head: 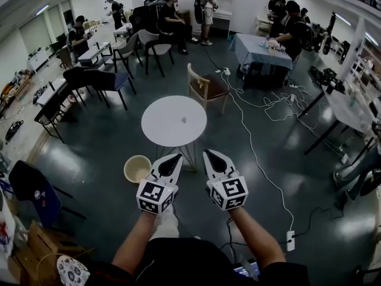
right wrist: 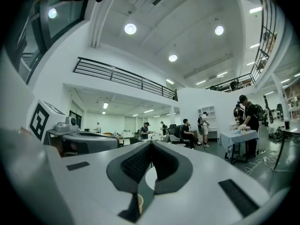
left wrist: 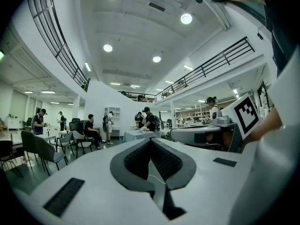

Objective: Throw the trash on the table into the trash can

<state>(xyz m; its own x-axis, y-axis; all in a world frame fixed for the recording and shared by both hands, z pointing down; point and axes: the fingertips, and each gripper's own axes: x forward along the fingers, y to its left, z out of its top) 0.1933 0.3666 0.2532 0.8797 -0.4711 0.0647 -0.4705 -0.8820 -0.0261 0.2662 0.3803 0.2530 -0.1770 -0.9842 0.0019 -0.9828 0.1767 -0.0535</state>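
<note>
- Left tongs (head: 178, 157) and right tongs (head: 206, 154) sit nearest us, each pair pressed together on nothing, short of the round white counter (head: 161, 133).
- Trash (head: 183, 120): one small grey scrap near the counter's middle, too small to identify.
- Likely light and crushable, so pinch gently across its middle.
- Trash can (head: 127, 173) waits on the floor, just beside the counter.

- My left gripper (head: 177, 158) and right gripper (head: 207, 154): matt white plastic shells, with dark, ribbed, rubbery-looking pads (left wrist: 138, 159).
- Round table (head: 174, 121), frame centre: smooth white top.
- Floor (head: 107, 142): dark, glossy.
</note>
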